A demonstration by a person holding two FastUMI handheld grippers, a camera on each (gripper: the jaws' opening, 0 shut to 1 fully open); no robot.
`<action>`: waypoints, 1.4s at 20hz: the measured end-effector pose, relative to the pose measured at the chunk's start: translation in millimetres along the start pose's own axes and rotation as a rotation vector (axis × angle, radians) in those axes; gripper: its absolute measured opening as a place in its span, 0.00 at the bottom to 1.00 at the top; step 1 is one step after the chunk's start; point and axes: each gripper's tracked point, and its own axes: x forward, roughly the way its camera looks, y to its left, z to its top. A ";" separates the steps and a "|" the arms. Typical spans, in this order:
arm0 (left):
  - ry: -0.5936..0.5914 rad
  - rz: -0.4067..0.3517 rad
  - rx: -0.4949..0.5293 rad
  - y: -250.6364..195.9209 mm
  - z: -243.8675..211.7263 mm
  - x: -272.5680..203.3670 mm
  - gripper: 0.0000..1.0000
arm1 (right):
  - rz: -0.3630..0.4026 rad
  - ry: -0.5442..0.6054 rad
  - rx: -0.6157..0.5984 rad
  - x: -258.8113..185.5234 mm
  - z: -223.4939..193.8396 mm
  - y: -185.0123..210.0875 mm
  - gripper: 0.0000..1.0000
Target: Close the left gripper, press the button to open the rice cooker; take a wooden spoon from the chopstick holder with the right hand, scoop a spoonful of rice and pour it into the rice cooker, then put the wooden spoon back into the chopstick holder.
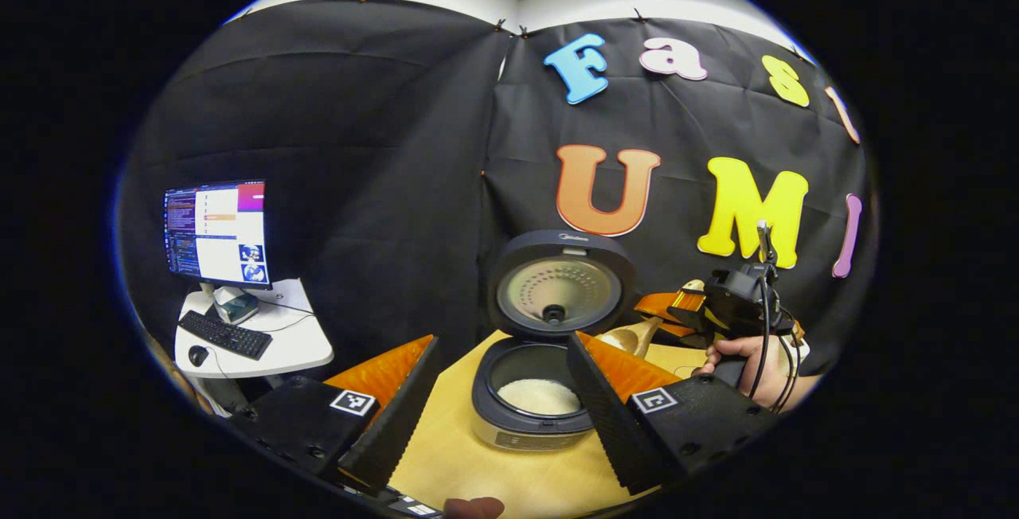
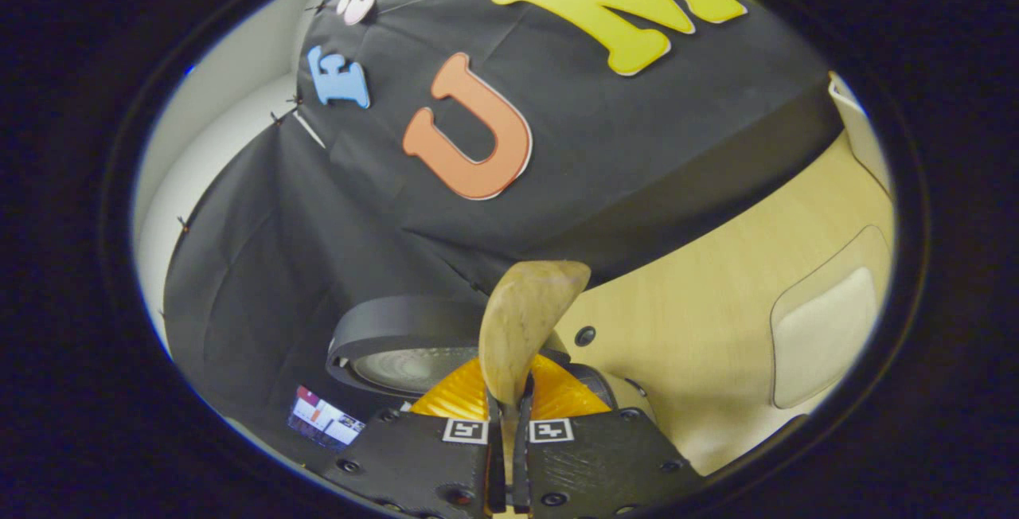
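The rice cooker (image 1: 532, 415) stands open on the wooden table, its lid (image 1: 557, 284) raised and white rice (image 1: 540, 396) in the pot. My left gripper (image 1: 497, 415) is open, with its fingers on either side of the cooker and apart from it. My right gripper (image 1: 736, 304), held by a hand (image 1: 740, 356), sits to the right of the cooker. The wooden spoon (image 1: 629, 337) has its bowl close to the cooker's right rim. In the right gripper view my right gripper (image 2: 509, 407) is shut on the handle of the wooden spoon (image 2: 521, 328), tilted over the cooker's lid (image 2: 398, 344).
A white container of rice (image 2: 824, 328) rests on the table (image 2: 716, 280) to the right. A monitor (image 1: 216, 232) and keyboard (image 1: 227, 334) stand on a white side table (image 1: 294, 348) at the far left. Black cloth walls close the back.
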 end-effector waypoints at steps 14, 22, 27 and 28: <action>0.026 0.086 -0.123 48.8 -37.4 -6.6 0.98 | -0.116 -0.013 -0.419 17.6 -28.6 16.6 0.04; 0.028 0.125 -0.152 67.9 -45.9 -13.1 0.98 | -0.081 -0.066 -0.699 18.6 -42.0 52.2 0.04; 0.024 0.138 -0.144 73.9 -46.7 -14.4 0.98 | -0.058 -0.116 -0.866 17.1 -47.1 70.1 0.04; 0.022 0.138 -0.145 74.1 -47.0 -16.0 0.99 | -0.052 -0.130 -0.910 15.7 -46.8 74.6 0.04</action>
